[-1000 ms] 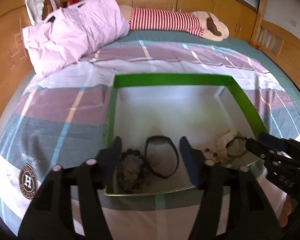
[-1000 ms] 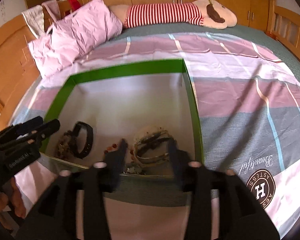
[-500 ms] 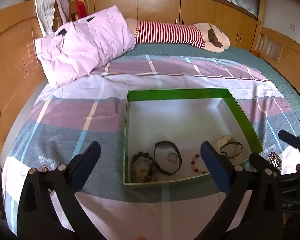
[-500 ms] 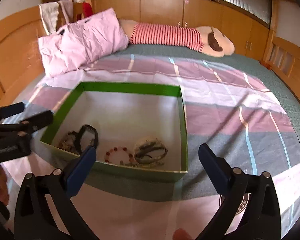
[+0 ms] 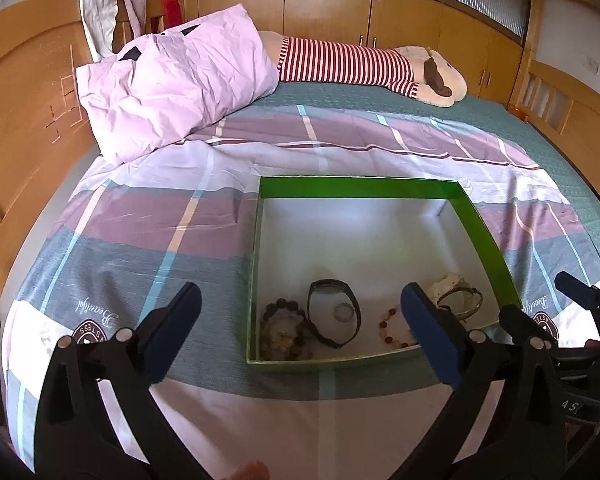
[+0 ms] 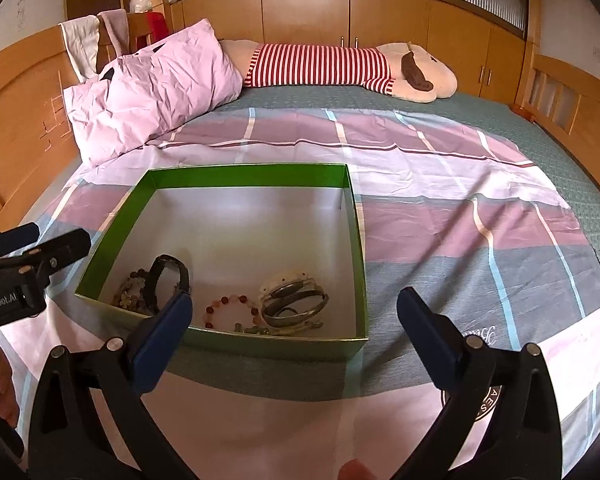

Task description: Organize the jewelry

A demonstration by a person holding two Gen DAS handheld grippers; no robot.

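A green box (image 5: 356,189) with a white inside sits on the bed; it also shows in the right wrist view (image 6: 244,173). Along its near side lie a dark bead bracelet (image 5: 284,330), a black band (image 5: 332,320) around a small ring (image 5: 343,312), a red bead bracelet (image 5: 392,328) and a pale bangle cluster (image 5: 456,296). The right wrist view shows the black band (image 6: 168,280), the red bead bracelet (image 6: 232,310) and the bangles (image 6: 292,300). My left gripper (image 5: 300,332) is open and empty, held back above the box's near edge. My right gripper (image 6: 292,328) is open and empty too.
The box rests on a plaid purple, grey and white sheet (image 5: 140,216). A pink pillow (image 5: 172,80) and a striped plush toy (image 5: 364,68) lie at the far end. Wooden bed rails and cupboards surround the bed. The right gripper shows at the left view's right edge (image 5: 580,320).
Both grippers have opened wide and pulled back and up from the box. The jewelry pieces they were over now lie loose inside it.
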